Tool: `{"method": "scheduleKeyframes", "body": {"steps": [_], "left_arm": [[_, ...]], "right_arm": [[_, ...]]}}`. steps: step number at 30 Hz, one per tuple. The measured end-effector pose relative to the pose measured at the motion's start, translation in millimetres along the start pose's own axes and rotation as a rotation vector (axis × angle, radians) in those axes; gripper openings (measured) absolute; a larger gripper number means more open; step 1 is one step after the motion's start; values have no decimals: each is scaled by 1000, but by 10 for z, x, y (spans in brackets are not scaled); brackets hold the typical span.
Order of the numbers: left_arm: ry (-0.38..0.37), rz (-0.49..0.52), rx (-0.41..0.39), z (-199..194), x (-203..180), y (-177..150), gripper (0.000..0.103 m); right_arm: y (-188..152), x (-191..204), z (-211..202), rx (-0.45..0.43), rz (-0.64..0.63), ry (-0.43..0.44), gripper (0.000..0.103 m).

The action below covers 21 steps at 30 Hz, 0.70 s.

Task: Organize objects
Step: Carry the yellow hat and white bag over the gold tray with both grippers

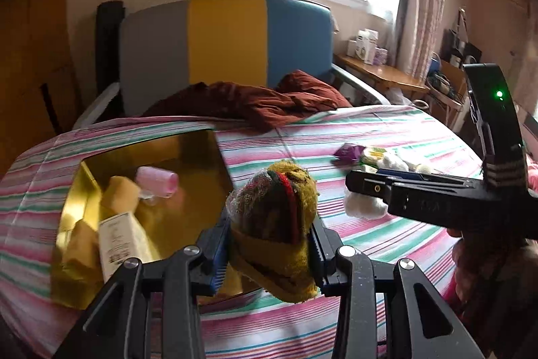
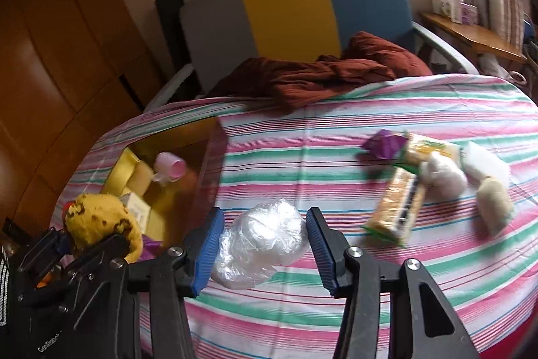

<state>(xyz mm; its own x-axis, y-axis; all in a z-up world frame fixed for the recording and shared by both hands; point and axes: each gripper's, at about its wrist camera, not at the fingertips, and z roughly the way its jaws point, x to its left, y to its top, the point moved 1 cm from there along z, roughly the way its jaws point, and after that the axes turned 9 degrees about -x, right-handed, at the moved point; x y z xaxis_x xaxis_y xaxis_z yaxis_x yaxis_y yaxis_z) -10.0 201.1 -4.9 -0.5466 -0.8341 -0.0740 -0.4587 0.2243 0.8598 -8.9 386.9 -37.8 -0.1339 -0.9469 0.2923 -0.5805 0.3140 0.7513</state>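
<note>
Two grippers loaded: from left wrist view, left gripper (image 1: 269, 244) pinching a mustard cloth bundle (image 1: 279, 211) above the gold box (image 1: 77, 190) near the bed's left edge. From right wrist view, right gripper (image 2: 265, 244) clamped around a crumpled plastic bag (image 2: 262, 238) over the striped sheet (image 2: 302, 150). Probably mid-carry; next, lowering each into the box, then spreading fingers.

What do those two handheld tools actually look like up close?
Both are black plastic. The left tool and right tool each end in two angular fingers with ribbed blue pads and silver pivot bolts. The right tool's body carries a small green light; the left one bears white lettering.
</note>
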Motion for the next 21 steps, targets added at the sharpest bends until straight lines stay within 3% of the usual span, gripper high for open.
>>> {"method": "scheduleKeyframes", "body": {"steps": [7, 14, 21], "left_arm": [[45, -72, 14, -145, 401, -129, 41], [157, -158, -1, -290, 1037, -210, 41], [276, -196, 0, -157, 1593, -90, 41]], "right_arm": [[-75, 419, 85, 26, -54, 56, 51], [-102, 823, 282, 56, -127, 99, 51], [-28, 1116, 560, 78, -194, 120, 51]]}}
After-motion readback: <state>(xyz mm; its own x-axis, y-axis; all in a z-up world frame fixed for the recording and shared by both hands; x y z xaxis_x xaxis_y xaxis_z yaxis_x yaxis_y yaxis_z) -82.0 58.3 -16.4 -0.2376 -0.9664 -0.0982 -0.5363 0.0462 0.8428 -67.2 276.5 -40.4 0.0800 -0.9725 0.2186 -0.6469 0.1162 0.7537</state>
